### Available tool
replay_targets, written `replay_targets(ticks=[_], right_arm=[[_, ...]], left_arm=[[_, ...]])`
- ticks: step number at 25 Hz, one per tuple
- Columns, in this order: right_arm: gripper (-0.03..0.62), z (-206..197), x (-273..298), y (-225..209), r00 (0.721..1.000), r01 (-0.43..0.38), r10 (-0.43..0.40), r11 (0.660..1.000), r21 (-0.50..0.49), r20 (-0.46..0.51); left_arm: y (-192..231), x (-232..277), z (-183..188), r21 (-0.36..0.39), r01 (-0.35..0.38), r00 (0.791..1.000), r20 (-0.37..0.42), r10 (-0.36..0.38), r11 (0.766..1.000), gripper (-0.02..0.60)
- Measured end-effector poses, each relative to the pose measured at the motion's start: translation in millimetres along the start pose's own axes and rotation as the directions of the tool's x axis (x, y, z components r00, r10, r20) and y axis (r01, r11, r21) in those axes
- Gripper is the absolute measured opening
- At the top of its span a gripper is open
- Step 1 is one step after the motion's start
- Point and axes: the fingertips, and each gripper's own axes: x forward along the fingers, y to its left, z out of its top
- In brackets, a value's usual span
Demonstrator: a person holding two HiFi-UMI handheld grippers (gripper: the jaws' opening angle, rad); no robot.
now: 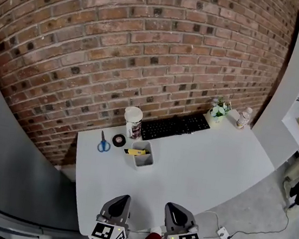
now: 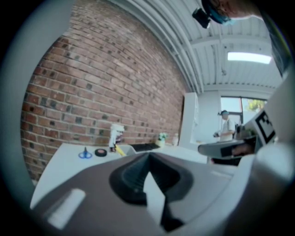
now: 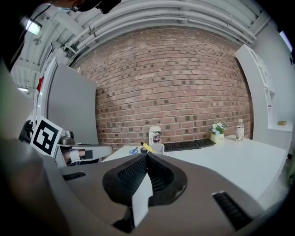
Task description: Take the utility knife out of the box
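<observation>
In the small open box, just left of centre in the head view: yellow utility knife, tilted, one end inside, the other poking out past the box's left rim. Untouched by either gripper.

Just above the box, touching or nearly so: white-capped canister. Left of that, a black tape roll, then blue-handled scissors, both flat on the white table. To the upper right of the box, a black keyboard along the brick wall; further right, a small potted plant and a clear bottle.

At the bottom of the frame, over the table's near edge and well apart from the box: left gripper, clenched, pads pressed together on nothing; beside it, right gripper, likewise clamped closed and empty. Both pointing up the frame toward the box.
</observation>
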Motion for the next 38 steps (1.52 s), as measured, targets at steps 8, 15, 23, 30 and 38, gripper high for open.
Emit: replay_targets(ticks=[8,15,23,30,38], right_arm=[[0.008,3,35,-25,1.000,-0.023,0.024,1.000,0.005,-0.021],[0.008,4,66,-52,0.999,-0.033,0.033,0.999,0.001,-0.042],[0.008,6,101,-66,0.994,-0.083,0.083,0.997,-0.003,-0.068],[0.008,7,124,-77,0.991,-0.105,0.104,0.994,-0.009,-0.082],[0.008,4,142,-81,0.983,-0.135,0.137,0.991,0.022,-0.119]], left_arm=[[20,40,2,-0.002,-0.043,0.998,-0.037,0.043,0.999,0.003],[38,76,1,-0.028,-0.076,0.995,-0.063,0.075,0.997,0.005],[65,114,-6,-0.062,-0.119,0.988,-0.104,0.112,0.991,0.023],[92,141,-17,-0.128,-0.167,0.977,-0.154,0.146,0.978,0.084],[109,164,-37,-0.213,-0.208,0.965,-0.206,0.164,0.955,0.123]])
